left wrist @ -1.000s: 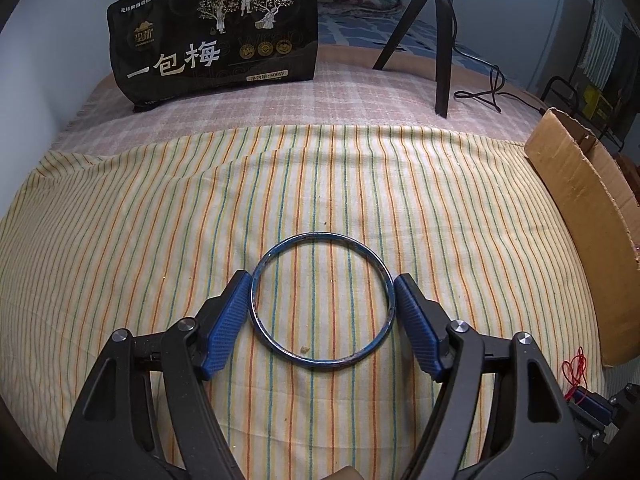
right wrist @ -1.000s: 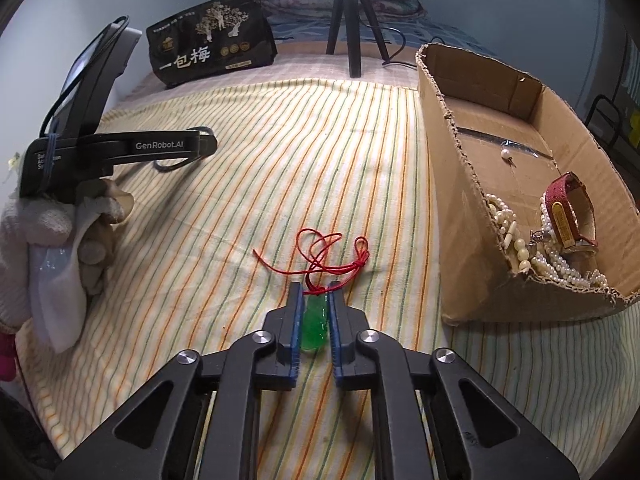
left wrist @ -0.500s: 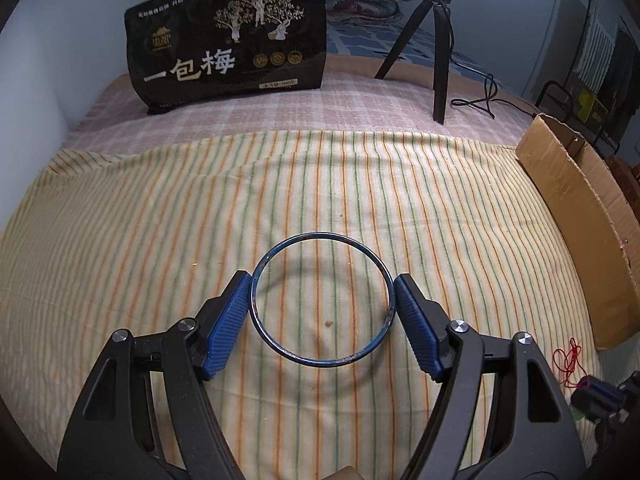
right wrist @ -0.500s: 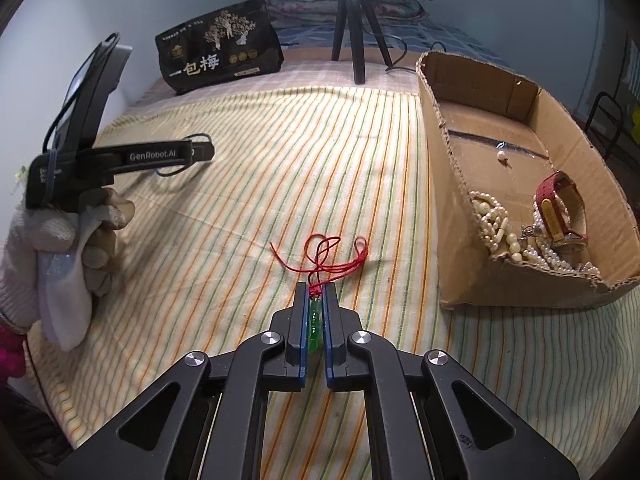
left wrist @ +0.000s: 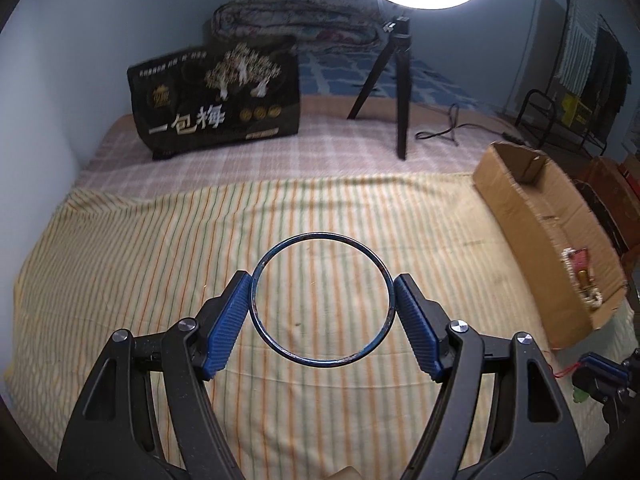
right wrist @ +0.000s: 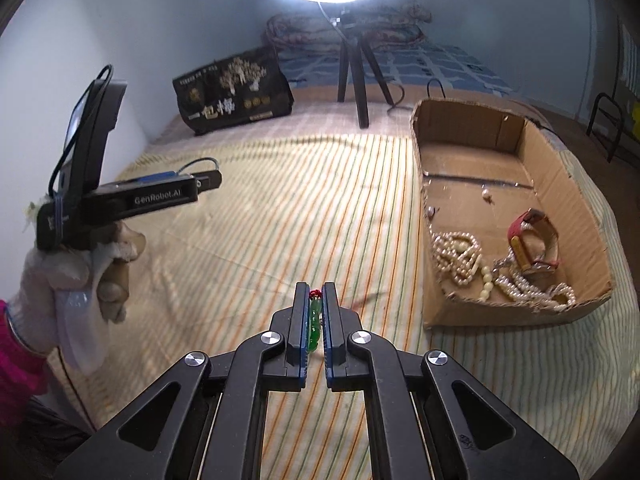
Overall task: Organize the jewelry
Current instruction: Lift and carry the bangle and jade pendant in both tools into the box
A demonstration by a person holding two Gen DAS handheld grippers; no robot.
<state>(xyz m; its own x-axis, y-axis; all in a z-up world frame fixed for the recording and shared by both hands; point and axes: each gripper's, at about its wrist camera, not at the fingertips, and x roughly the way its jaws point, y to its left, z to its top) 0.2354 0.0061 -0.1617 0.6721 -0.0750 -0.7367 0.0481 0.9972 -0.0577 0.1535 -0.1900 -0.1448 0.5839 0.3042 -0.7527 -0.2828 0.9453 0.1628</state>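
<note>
The left tool grips a thin blue metal bangle by its two sides between the blue ribbed pads, above the yellow striped bed cover. The right tool is closed on a small green stone pendant with a red knot at its top, also held above the cover. To the right stands an open brown cardboard box that contains a white pearl necklace and a red strap watch.
</note>
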